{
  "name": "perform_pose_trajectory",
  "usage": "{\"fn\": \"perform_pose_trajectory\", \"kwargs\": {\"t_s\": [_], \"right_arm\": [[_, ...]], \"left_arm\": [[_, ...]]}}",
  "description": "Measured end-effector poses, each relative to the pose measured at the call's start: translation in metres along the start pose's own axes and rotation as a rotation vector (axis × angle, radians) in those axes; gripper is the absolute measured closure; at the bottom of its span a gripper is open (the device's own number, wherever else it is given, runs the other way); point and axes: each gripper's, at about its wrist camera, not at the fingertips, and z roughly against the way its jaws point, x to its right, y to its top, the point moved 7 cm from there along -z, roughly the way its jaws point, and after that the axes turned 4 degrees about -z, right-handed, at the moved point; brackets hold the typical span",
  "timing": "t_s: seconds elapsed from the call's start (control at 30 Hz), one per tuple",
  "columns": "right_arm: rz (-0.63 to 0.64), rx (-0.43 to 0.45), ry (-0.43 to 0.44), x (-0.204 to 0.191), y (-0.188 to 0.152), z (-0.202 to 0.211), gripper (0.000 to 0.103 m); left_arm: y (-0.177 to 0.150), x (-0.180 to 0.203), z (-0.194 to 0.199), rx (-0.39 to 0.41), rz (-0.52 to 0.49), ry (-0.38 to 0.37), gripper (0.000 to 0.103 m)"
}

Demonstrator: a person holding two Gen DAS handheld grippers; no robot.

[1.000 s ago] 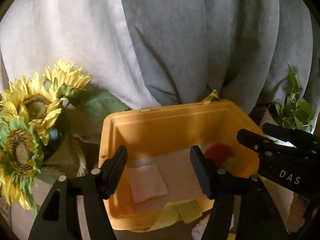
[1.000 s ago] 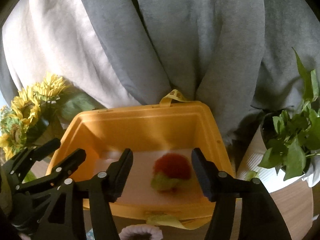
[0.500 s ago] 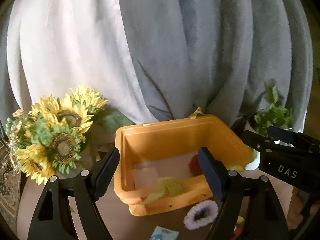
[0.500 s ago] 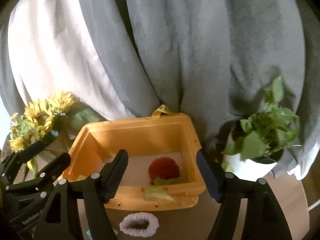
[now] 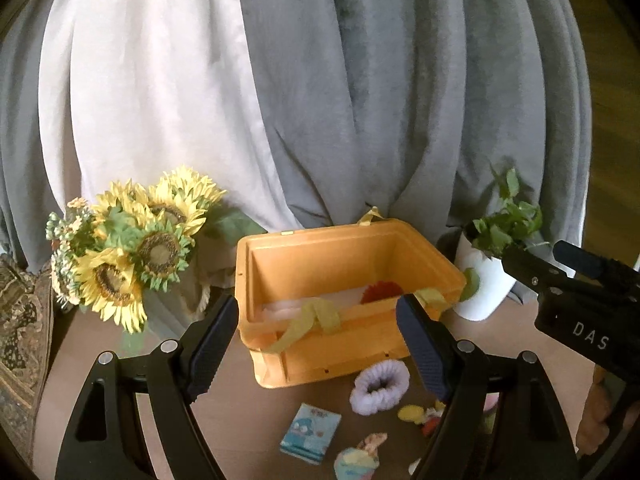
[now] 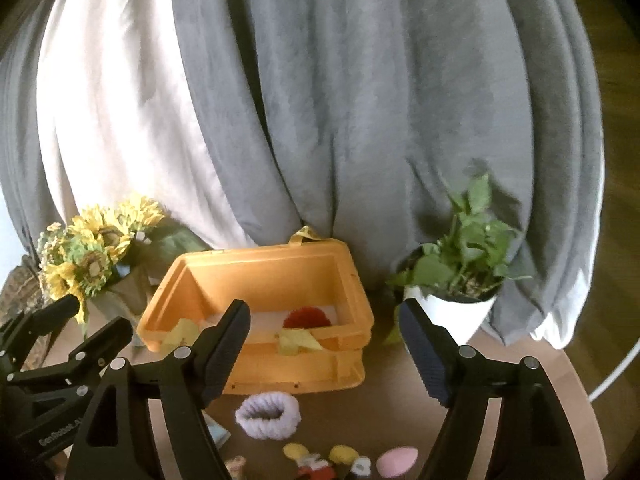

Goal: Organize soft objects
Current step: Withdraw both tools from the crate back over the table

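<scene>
Left wrist view: the left claw (image 5: pixel 312 344) stands with its jaws well apart and nothing between them. It hangs on the near side of the orange bin (image 5: pixel 344 344). The bin holds a red fuzzy item (image 5: pixel 380 291) and pale cloth (image 5: pixel 280 306), with yellow-green fabric (image 5: pixel 316 318) draped over its near rim. Outside the bin on the tabletop (image 5: pixel 240 420) lie a lilac scrunchie (image 5: pixel 380 386), a small printed packet (image 5: pixel 310 432) and several small soft toys, partly hidden.

Right wrist view: the right claw (image 6: pixel 324 344) has just been opening; its jaws are spread and empty, and it too hangs short of the bin. The scrunchie sits just in front of the bin wall; a pink oval piece (image 6: pixel 396 460) and yellow pieces lie nearer.

Judgement: the next pickup is best made by lowering one claw squarely over the scrunchie, closing on its ring wall rather than the hole, and lifting clear of the draped fabric before releasing inside the bin.
</scene>
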Motion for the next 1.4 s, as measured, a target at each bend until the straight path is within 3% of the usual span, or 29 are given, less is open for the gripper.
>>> {"fn": "perform_pose_trajectory", "kwargs": {"t_s": [0.3,0.83,1.4], "right_arm": [[-0.012,0.034,-0.029,0.006,-0.026,0.038,0.022],[-0.045,0.038,-0.076,0.016,-0.08,0.065,0.021],[-0.036,-0.107,-0.066,0.022,-0.144,0.046,0.021]], "left_arm": [[-0.022,0.01,0.03,0.013,-0.045,-0.021,0.022],[-0.081,0.022,0.035,-0.076,-0.04,-0.068,0.022],[-0.129,0.036,0.021,-0.134,-0.072,-0.083,0.022]]}}
